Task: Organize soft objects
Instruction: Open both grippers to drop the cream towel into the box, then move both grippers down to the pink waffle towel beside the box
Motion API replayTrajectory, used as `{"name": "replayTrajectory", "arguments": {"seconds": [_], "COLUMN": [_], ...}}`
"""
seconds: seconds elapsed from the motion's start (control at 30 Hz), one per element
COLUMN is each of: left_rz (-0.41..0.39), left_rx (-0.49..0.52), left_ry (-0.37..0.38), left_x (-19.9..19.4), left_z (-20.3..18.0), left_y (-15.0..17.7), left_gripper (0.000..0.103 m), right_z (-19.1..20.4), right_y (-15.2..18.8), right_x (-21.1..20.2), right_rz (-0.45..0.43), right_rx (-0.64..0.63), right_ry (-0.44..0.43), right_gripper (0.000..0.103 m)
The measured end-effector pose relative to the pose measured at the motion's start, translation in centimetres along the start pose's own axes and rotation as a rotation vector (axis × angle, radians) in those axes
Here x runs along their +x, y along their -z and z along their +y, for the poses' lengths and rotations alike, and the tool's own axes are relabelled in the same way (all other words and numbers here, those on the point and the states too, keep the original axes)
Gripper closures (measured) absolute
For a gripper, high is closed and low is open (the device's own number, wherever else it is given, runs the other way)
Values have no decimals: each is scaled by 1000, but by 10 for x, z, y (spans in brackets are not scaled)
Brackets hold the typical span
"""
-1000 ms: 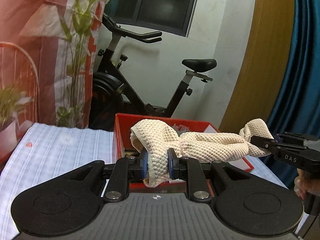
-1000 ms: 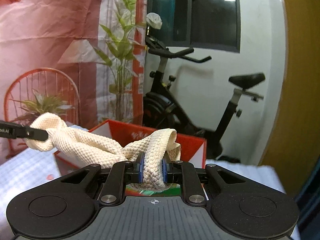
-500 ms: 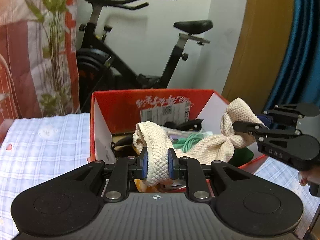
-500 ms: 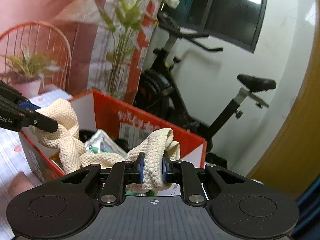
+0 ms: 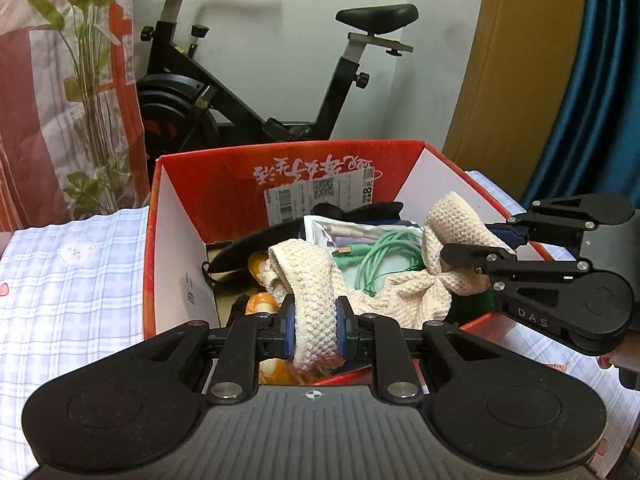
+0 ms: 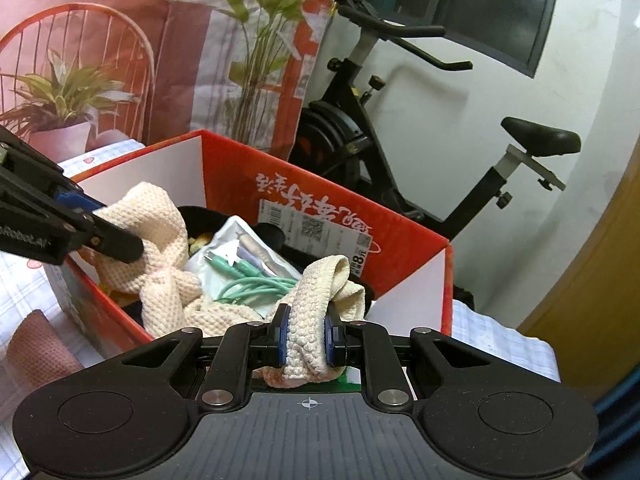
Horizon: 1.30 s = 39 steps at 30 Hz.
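**Grippers and cream towel over red box**

Left gripper (image 5: 316,330): blue pads pinch one end of a cream waffle-knit towel (image 5: 394,300); seen in the right wrist view at the left edge, clamped on a bunched end over the box's near-left wall. Right gripper (image 6: 306,340): pads pinch the other end of the same towel; seen in the left wrist view at the right, holding a knotted-looking bunch over the box's right wall. Towel: sags between the two grippers, its middle resting on the contents inside the red cardboard box (image 5: 224,184). Box contents: mint-green cable (image 5: 376,252), clear plastic pouch (image 6: 236,248), dark items, something orange near the front. Box stands on a blue-checked cloth (image 5: 68,280). Brown rolled cloth (image 6: 36,344) lies outside the box. Background: black exercise bike (image 5: 224,92), plant-print curtain (image 6: 168,52)
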<state>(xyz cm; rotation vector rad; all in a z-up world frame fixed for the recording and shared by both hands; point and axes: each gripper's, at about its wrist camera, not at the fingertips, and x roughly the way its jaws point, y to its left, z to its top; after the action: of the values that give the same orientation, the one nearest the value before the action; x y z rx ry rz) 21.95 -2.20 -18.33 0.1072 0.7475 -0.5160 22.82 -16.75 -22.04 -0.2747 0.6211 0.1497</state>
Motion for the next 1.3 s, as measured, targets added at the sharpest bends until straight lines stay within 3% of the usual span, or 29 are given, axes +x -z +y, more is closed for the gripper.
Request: {"name": "replayTrajectory", "arguments": {"seconds": [0.13, 0.23, 0.3, 0.37, 0.43, 0.5, 0.57, 0.7, 0.9, 1.07, 1.3], "left_rz": [3, -17, -34, -71, -104, -139, -177, -216, -274, -249, -220], "left_rx": [-6, 3, 9, 11, 8, 13, 26, 26, -8, 79, 0], "left_ry": [0, -1, -17, -23, -29, -42, -49, -109, -243, -420, -351], "left_x": [-1, -6, -12, -20, -29, -38, -47, -59, -77, -79, -88], "left_z": [2, 2, 1, 0, -1, -3, -5, -11, -14, -27, -15], "left_y": [-1, -4, -5, -5, -6, -5, -3, 1, 6, 13, 29], "left_gripper": [81, 69, 40, 30, 23, 8, 4, 0, 0, 0, 0], "right_z": [-1, 0, -1, -1, -2, -3, -3, -5, -10, -23, -37], "right_y": [-1, -1, -1, -1, -1, -1, 0, 2, 11, 24, 56], "right_x": [0, -3, -7, -11, -17, -24, -32, -49, -68, -84, -96], "right_rz": [7, 5, -8, -20, -36, -58, -82, -130, -186, -243, -263], "right_rx": [6, -3, 4, 9, 13, 21, 28, 59, 125, 250, 371], "right_ry": [7, 29, 43, 57, 66, 69, 76, 91, 95, 76, 68], "right_gripper": [87, 82, 75, 71, 61, 41, 31, 1, 0, 0, 0]}}
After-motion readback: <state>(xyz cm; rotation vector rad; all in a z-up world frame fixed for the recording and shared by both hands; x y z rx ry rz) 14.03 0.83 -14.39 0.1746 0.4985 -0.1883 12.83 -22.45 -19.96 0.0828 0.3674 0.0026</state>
